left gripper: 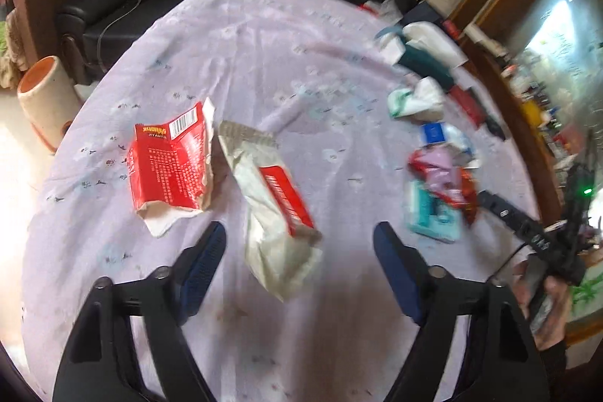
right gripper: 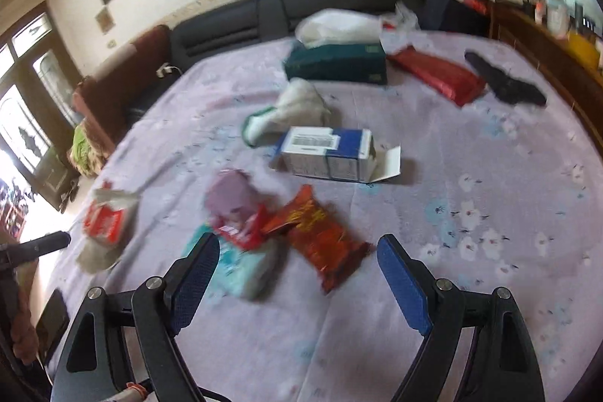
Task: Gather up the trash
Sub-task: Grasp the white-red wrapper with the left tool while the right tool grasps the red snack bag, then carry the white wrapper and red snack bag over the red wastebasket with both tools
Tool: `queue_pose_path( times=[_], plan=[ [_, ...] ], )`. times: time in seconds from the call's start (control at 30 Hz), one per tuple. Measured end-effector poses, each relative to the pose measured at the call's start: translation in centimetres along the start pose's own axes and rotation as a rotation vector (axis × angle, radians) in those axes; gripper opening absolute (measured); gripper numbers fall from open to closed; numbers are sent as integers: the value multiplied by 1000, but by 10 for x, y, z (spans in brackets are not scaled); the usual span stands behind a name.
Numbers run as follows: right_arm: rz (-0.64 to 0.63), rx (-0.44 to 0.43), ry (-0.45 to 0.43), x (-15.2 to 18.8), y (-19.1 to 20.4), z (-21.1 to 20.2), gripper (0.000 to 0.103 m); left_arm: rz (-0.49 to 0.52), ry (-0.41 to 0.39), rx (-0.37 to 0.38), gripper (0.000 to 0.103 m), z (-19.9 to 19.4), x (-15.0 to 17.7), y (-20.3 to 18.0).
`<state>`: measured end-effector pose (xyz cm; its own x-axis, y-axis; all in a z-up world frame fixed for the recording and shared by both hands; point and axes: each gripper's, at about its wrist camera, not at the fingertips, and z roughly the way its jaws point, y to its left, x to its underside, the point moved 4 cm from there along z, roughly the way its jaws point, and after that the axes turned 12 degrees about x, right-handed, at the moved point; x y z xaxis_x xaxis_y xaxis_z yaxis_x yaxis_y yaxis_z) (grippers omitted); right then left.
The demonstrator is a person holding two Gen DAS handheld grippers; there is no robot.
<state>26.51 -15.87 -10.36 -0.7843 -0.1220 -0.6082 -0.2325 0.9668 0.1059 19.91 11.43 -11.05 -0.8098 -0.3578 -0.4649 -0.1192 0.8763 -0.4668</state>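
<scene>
On the desk [left gripper: 264, 36], under a pale lilac flowered cloth, the trash lies scattered. The left hand-held gripper [left gripper: 299, 236] hangs over a cream wrapper with a red label [left gripper: 279, 213], its jaws wide apart and gripping nothing; a torn red packet [left gripper: 169, 164] lies just to the left of the wrapper. The right hand-held gripper [right gripper: 297, 251] also stands wide open and empty, above a red-orange snack bag [right gripper: 320, 240] that lies beside a crumpled pink and red wrapper [right gripper: 237, 213] and a teal packet [right gripper: 241, 270] (these are blurred). Farther back lie a white and blue carton [right gripper: 328, 157], a dark green tissue box [right gripper: 335, 64] and a red pouch [right gripper: 441, 74].
</scene>
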Motion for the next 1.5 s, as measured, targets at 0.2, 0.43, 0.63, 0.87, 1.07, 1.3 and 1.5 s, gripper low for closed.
queue_pose_path(
  times=[0.2, 0.43, 0.63, 0.87, 1.07, 1.3, 1.5],
  plan=[
    [12, -31, 72, -3, -11, 38, 70, -53, 66, -24, 47, 31, 2, 17],
    [-40, -5, 83, 18, -4, 31, 36, -39, 29, 12, 38, 9, 20, 8],
    [66, 28, -8, 39, 1, -40, 35, -11, -32, 192, 37, -31, 60, -20],
    [210, -32, -193, 94, 1, -169, 35, 73, -58, 341, 36, -71, 97, -81],
    [263, 17, -283, 144, -22, -252, 35, 219, -52, 457, 36, -102, 127, -158],
    [378, 141, -372, 199, -69, -325, 35, 364, -59, 587, 37, -132, 163, -233],
    [421, 235, -416, 230, -91, -377, 35, 497, -8, 673, 37, -145, 201, -293]
  ],
)
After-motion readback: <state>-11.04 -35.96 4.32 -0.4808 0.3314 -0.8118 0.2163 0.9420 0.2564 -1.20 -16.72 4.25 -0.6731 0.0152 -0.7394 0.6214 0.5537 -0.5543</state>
